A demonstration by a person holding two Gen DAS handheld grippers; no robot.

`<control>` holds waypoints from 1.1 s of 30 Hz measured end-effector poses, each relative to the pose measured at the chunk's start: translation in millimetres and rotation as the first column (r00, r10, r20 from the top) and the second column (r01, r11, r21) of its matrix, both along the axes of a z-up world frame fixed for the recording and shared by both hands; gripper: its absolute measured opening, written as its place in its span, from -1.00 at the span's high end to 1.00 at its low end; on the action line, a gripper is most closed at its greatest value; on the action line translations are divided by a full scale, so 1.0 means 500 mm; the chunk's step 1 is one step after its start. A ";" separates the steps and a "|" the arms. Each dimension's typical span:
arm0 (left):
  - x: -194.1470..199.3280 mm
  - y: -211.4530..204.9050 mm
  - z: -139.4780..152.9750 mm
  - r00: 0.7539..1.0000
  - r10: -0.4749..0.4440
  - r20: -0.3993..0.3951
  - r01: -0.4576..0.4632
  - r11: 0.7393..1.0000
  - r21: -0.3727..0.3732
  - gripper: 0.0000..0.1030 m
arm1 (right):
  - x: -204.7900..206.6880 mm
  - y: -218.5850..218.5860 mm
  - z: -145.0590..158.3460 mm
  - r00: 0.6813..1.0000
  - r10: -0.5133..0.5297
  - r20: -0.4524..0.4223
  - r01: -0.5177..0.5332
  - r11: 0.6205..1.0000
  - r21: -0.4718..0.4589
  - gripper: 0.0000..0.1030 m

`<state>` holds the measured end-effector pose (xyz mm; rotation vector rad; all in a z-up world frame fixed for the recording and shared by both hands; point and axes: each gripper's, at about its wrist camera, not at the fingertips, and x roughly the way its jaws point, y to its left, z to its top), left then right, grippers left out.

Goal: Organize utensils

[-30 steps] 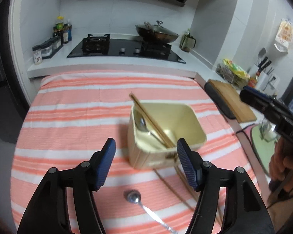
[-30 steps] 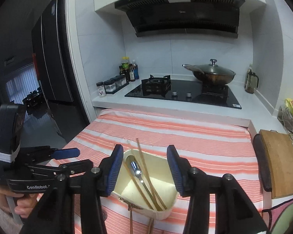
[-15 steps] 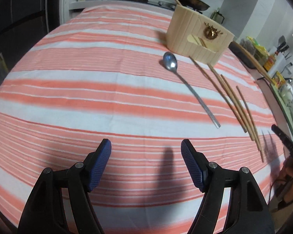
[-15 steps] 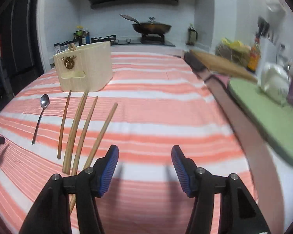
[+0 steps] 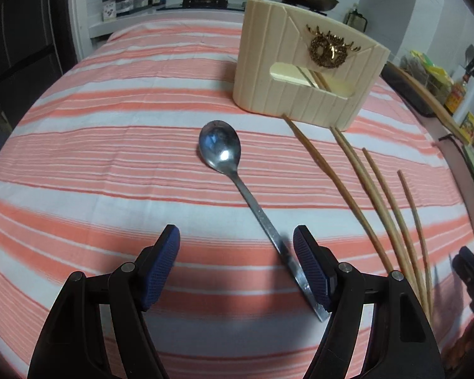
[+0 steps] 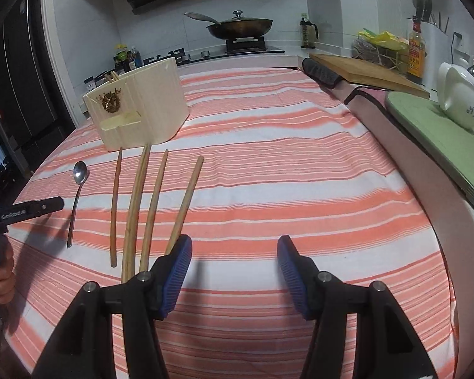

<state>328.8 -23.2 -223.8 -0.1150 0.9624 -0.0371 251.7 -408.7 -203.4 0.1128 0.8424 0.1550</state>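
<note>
the left gripper (image 5: 237, 259) is open, holding nothing, low over the pink and white striped cloth (image 5: 110, 145). the shiny metal spoon (image 5: 237, 177) lies flat, its handle end just beside the right blue pad. the right gripper (image 6: 235, 268) is open and empty too. the loose wooden chopsticks (image 6: 154, 202) lie beside it. the cream ribbed utensil box (image 6: 142, 107) stands behind them.

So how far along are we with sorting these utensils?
Early. A few chopsticks already stand in the cream holder. Nothing is held: the left gripper has open jaws around the spoon handle, and the right gripper is open beside the loose chopsticks. Spoon and loose chopsticks remain on the cloth.
</note>
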 end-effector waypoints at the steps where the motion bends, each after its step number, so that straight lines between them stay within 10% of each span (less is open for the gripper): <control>1: 0.003 -0.007 -0.007 1.000 0.008 0.004 -0.008 0.999 0.034 -0.47 | 0.001 0.000 -0.001 1.000 -0.002 -0.002 0.002 1.000 0.005 -0.12; 6: -0.003 -0.031 -0.011 0.999 -0.031 0.039 0.025 0.989 0.143 -0.45 | 0.000 0.005 0.007 1.000 0.008 0.007 -0.008 1.000 -0.007 -0.12; 12: -0.022 -0.024 -0.004 0.993 -0.109 0.044 0.102 0.987 0.126 0.84 | 0.007 0.016 0.015 1.000 0.026 -0.004 -0.026 1.000 -0.007 -0.12; 23: -0.083 0.022 -0.006 0.998 -0.046 0.046 0.041 0.995 0.090 0.89 | 0.064 0.071 -0.021 0.983 0.106 -0.153 -0.090 0.990 0.107 0.43; 33: -0.114 0.078 -0.001 0.999 -0.036 0.012 0.036 0.999 0.037 0.77 | 0.083 0.112 -0.028 0.976 0.135 -0.172 -0.159 0.978 -0.132 0.86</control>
